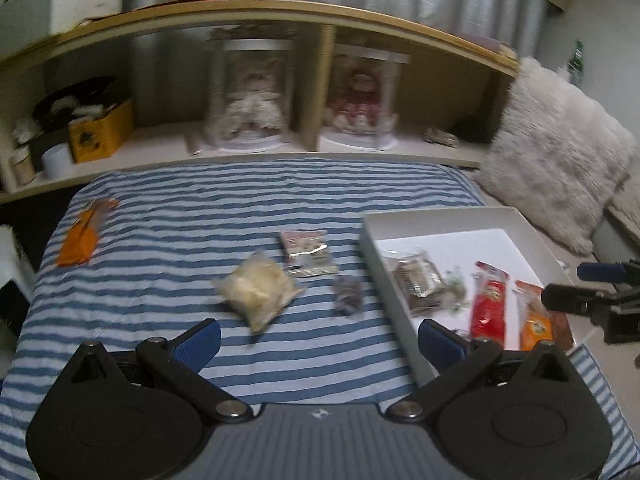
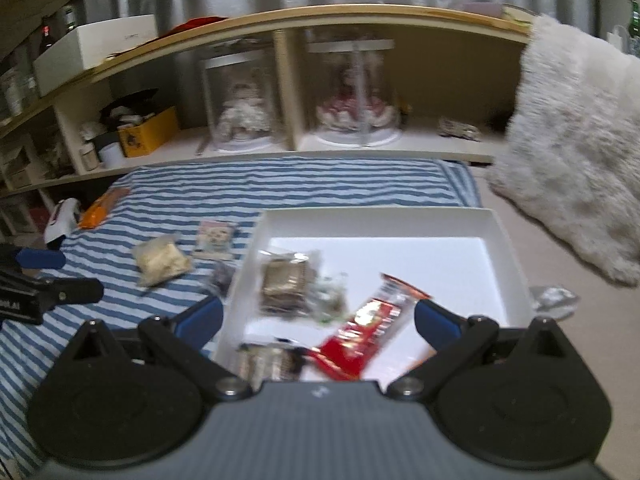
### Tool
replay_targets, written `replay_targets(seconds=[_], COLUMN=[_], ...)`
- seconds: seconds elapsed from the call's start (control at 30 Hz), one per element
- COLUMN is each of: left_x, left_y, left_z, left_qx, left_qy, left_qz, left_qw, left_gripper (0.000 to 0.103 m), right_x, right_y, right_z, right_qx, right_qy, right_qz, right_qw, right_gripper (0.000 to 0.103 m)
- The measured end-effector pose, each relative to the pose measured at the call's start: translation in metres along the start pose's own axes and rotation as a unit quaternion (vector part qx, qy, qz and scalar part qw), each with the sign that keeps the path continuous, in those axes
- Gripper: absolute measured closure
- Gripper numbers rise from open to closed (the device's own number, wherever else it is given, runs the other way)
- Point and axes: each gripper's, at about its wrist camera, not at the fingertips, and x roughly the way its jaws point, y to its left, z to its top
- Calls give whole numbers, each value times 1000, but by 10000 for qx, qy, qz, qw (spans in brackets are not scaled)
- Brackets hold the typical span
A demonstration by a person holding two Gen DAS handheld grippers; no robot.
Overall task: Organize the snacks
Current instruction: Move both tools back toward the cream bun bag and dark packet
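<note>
Left wrist cam sits low over the striped bed [image 1: 200, 208], facing the shelf [image 1: 280, 12], white box [image 1: 440, 220] off to its right. Right wrist cam faces the same way, close above that box [image 2: 376, 216]. Both share bed, box, shelf and the fluffy pillow [image 1: 560, 152].

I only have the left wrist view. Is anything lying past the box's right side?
Observer: Yes, a crumpled clear wrapper lies on the beige surface just outside the box's right wall.
Operator: What's in the box's near corner? It's hidden here.
Observer: A silvery packet, beside the near end of the red packet.
Operator: Where's the right gripper?
Observer: The right gripper is open, aimed into the box, with the red packet showing between its fingers.
</note>
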Motion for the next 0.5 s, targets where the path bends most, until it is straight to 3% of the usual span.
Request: replay_targets(seconds=[0.33, 0.5], left_x=[22, 44], left_y=[48, 58], left_z=[-8, -5], left_qx=[-910, -1301], left_qy=[-117, -120], left_qz=[216, 219], left_qw=[9955, 9912], left_gripper=[0, 0], right_x=[41, 70], right_y=[59, 86], right_z=[8, 3], right_qx=[-294, -958], right_qy=[-103, -143], right_qz=[256, 221], right_qw=[9992, 9951], right_gripper=[1, 1])
